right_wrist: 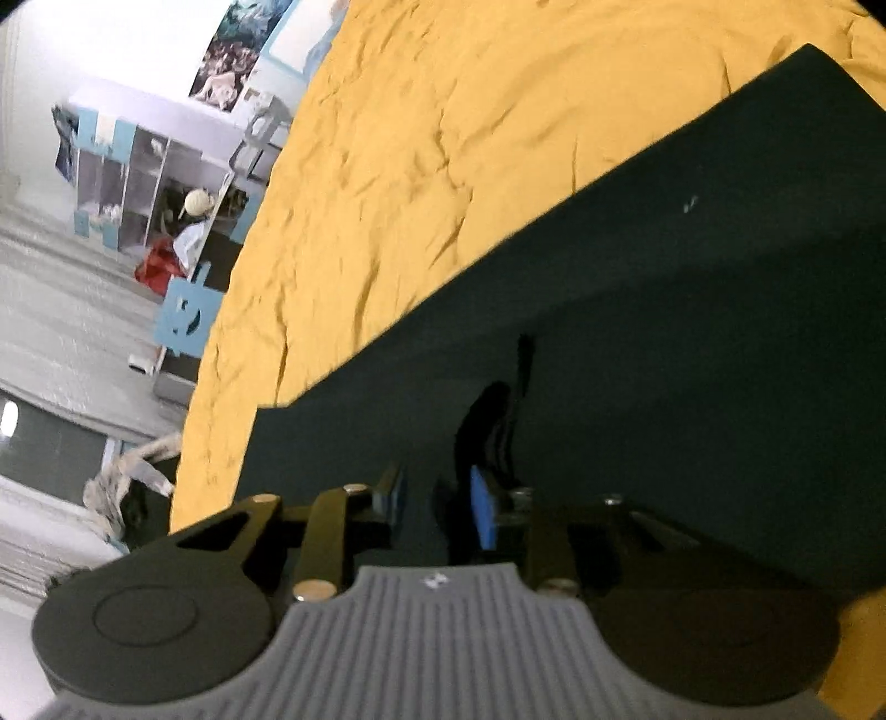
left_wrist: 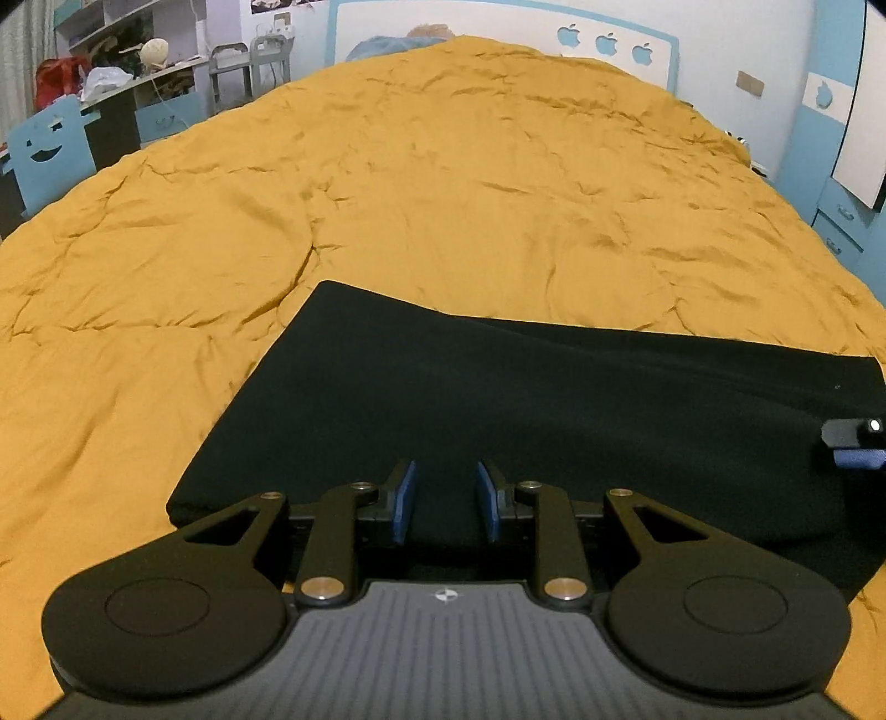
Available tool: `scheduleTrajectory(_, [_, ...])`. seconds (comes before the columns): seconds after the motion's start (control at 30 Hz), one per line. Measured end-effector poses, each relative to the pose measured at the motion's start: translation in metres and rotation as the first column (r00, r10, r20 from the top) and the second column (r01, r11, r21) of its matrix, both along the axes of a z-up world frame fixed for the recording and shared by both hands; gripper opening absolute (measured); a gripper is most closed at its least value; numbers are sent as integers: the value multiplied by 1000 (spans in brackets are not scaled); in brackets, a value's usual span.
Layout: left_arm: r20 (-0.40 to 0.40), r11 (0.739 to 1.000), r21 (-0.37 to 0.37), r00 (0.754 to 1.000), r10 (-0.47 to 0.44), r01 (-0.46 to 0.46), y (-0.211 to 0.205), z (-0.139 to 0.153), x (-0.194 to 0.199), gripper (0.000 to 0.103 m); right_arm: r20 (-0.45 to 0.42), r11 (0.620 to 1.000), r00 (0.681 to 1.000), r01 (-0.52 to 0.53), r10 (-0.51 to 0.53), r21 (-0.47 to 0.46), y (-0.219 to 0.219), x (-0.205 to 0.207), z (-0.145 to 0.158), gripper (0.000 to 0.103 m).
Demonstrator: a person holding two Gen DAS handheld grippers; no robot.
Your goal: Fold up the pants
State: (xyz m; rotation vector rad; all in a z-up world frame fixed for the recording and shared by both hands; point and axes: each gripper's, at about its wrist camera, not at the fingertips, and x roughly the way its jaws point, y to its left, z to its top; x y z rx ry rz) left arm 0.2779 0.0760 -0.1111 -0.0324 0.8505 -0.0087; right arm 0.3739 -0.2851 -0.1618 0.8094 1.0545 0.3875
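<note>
Black pants (left_wrist: 498, 399) lie folded flat on a yellow quilt (left_wrist: 443, 194). My left gripper (left_wrist: 446, 501) is open, low over the near edge of the pants, with fabric between the blue pads (left_wrist: 407, 501), which stand apart. My right gripper (right_wrist: 437, 498) is tilted over the pants (right_wrist: 664, 332) and open, its blue pad (right_wrist: 483, 507) just above the fabric. The right gripper's tip also shows at the right edge of the left wrist view (left_wrist: 855, 443).
The quilt covers the whole bed, with a blue-framed headboard (left_wrist: 498, 22) at the far end. A blue chair (left_wrist: 50, 149), a cluttered desk (left_wrist: 127, 83) and shelves stand off the bed's left side. Blue drawers (left_wrist: 841, 221) stand at the right.
</note>
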Motion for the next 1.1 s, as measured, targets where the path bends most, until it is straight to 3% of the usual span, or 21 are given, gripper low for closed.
scheduleTrajectory(0.13, [0,1000,-8,1000,1,-1,-1,0,2,31,-18,1000,1000,26,-26,5,1,19,-8,21])
scheduleTrajectory(0.2, [0,1000,-10,1000,4,-4,-1,0,2,31,-23,999,999,32,-32,-8,2,26,-11,3])
scheduleTrajectory(0.23, [0,1000,-12,1000,6,-6,0,0,3,31,-13,999,999,36,-36,-16,3,27,-10,0])
scheduleTrajectory(0.4, [15,1000,-22,1000,6,-6,0,4,4,31,99,999,995,17,-13,-33,-2,24,22,0])
scheduleTrajectory(0.47, [19,1000,-30,1000,-6,7,-2,4,6,31,140,994,990,2,13,-107,-1,28,33,0])
scheduleTrajectory(0.57, [15,999,-20,999,-28,28,-8,2,10,31,98,981,995,-8,28,-195,1,38,19,0])
scheduleTrajectory(0.73, [-6,998,-12,998,-55,55,-16,-4,14,31,41,986,999,15,-8,-164,-11,31,2,3])
scheduleTrajectory(0.87, [-11,999,-11,999,-47,47,-12,-5,12,31,25,994,999,33,-31,-108,-20,10,4,20])
scheduleTrajectory(1.1, [-50,1000,7,999,-10,10,5,-11,10,28,-40,1000,999,17,-16,15,-25,-24,-1,22])
